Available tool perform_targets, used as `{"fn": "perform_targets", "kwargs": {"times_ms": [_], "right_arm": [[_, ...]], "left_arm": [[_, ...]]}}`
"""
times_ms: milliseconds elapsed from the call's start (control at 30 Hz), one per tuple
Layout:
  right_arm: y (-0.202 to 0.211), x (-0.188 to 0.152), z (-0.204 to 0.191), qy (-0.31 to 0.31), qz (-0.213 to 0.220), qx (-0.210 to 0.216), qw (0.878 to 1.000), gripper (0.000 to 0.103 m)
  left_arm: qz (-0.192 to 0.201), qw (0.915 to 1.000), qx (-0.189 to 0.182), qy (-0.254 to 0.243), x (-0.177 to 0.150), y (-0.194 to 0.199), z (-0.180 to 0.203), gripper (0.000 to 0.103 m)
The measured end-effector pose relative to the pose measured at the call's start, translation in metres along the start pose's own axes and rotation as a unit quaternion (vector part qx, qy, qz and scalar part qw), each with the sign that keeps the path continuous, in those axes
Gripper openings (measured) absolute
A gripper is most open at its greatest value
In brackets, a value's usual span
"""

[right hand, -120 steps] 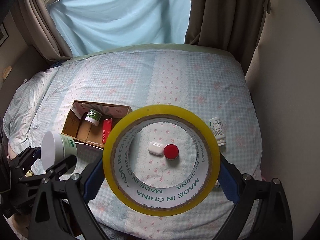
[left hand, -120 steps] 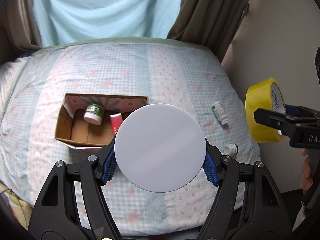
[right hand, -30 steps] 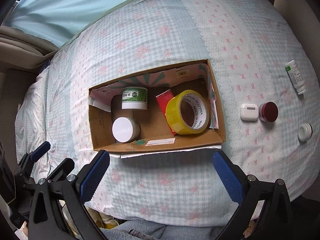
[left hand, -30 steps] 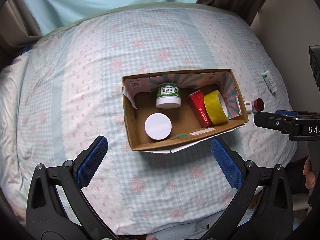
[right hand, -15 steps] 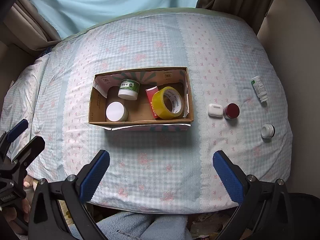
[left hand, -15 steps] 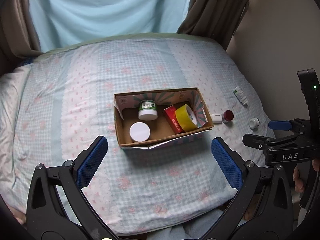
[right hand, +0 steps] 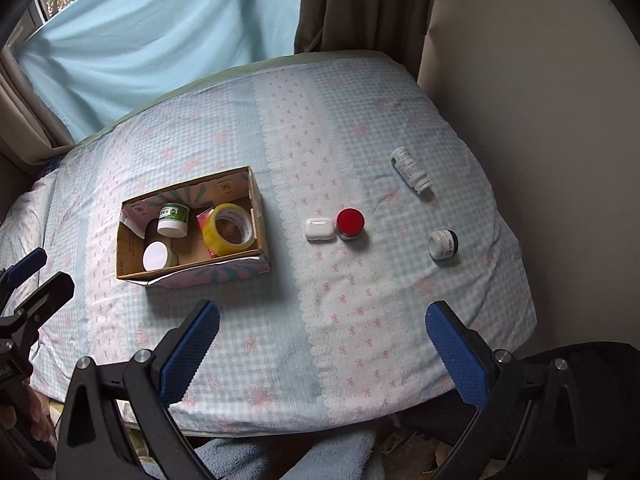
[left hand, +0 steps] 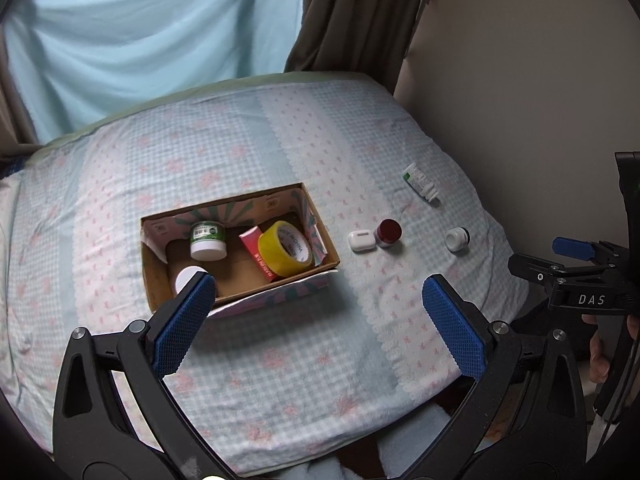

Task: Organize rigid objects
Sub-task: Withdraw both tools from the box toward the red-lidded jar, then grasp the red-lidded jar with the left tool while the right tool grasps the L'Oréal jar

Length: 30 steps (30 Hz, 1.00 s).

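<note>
A cardboard box (left hand: 320, 236) (right hand: 262, 236) sits on the bed. In it are a yellow tape roll (left hand: 285, 254) (right hand: 229, 230), a red carton (left hand: 256, 254), a green-labelled jar (left hand: 207, 241) (right hand: 173, 220) and a white-lidded jar (right hand: 157, 256). Right of the box lie a white earbud case (left hand: 362, 241) (right hand: 319, 229), a red-lidded jar (left hand: 389, 232) (right hand: 350, 223), a small white bottle (left hand: 457, 239) (right hand: 442, 244) and a lying pill bottle (left hand: 420, 183) (right hand: 411, 170). My left gripper (left hand: 320, 324) is open and empty, above the bed's near edge. My right gripper (right hand: 322, 352) is open and empty.
The bed has a blue and pink checked cover (right hand: 320, 300). A beige wall (left hand: 540, 100) runs along its right side. A brown curtain (right hand: 360, 8) and a light blue sheet (right hand: 160, 32) hang behind. The right gripper also shows in the left wrist view (left hand: 580, 276).
Both grippers have pulled back and swung right, so the box now sits left of centre and the loose objects on the right show more. Both stay open and empty.
</note>
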State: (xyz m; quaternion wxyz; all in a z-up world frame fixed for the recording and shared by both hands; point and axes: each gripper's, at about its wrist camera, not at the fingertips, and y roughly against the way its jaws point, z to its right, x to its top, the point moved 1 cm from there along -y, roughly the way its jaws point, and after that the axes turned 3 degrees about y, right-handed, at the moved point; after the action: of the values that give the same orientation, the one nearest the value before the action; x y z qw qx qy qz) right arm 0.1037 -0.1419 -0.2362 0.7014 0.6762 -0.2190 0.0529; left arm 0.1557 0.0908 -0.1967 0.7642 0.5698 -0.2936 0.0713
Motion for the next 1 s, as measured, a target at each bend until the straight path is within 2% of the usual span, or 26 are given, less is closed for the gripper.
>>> {"fn": "perform_targets", "kwargs": {"times_ms": [100, 300, 567, 700, 1000], "right_arm": [[-0.011, 0.003, 0.039, -0.004, -0.001, -0.001, 1.000, 0.103], [-0.043, 0.018, 0.112, 0.026, -0.006, 0.014, 1.000, 0.103], [-0.110, 0.036, 0.196, 0.018, -0.030, 0.034, 0.999, 0.103], [-0.150, 0.035, 0.216, 0.003, -0.039, 0.034, 0.999, 0.103], [-0.233, 0.021, 0.221, 0.024, -0.033, 0.017, 0.999, 0.102]], "left_arm": [[0.003, 0.9999, 0.016, -0.004, 0.005, -0.017, 0.035, 0.103], [-0.011, 0.9990, 0.034, 0.028, 0.010, -0.070, 0.097, 0.103], [-0.038, 0.9968, 0.066, 0.022, 0.012, -0.146, 0.162, 0.103], [-0.044, 0.9957, 0.081, -0.001, 0.011, -0.185, 0.179, 0.103], [-0.068, 0.9899, 0.103, -0.070, -0.001, -0.314, 0.190, 0.103]]}}
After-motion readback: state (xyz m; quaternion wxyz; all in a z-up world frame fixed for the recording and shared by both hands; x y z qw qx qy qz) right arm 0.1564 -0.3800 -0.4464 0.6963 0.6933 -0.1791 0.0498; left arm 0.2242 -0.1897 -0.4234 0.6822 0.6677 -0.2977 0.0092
